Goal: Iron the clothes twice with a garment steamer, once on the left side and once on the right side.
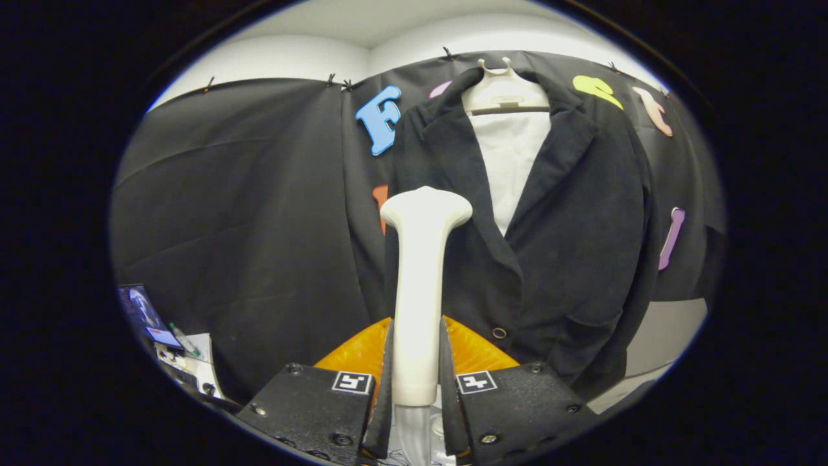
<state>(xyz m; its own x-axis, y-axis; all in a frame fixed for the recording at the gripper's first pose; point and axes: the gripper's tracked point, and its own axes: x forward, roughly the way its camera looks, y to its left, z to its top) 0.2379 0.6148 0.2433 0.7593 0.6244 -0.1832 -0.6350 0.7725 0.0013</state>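
A white garment steamer (pixel 417 285) stands upright between my fingers, its flared head up near the jacket's left lapel. My gripper (pixel 415 369) is shut on its handle, both fingers pressing its sides. Straight ahead hangs a black jacket (pixel 569 259) on a white hanger (pixel 504 90), with a white shirt front (pixel 511 168) showing between the lapels. The steamer head sits in front of the jacket's left panel; I cannot tell whether it touches the cloth. A round button (pixel 499 332) shows low on the jacket front.
An orange rounded object (pixel 349 353) lies just beyond my fingers, behind the steamer. At the lower left a table corner (pixel 200 362) carries a phone with a lit screen (pixel 145 314) and a pen (pixel 184 340). A pale surface (pixel 666 336) shows under the jacket's right side.
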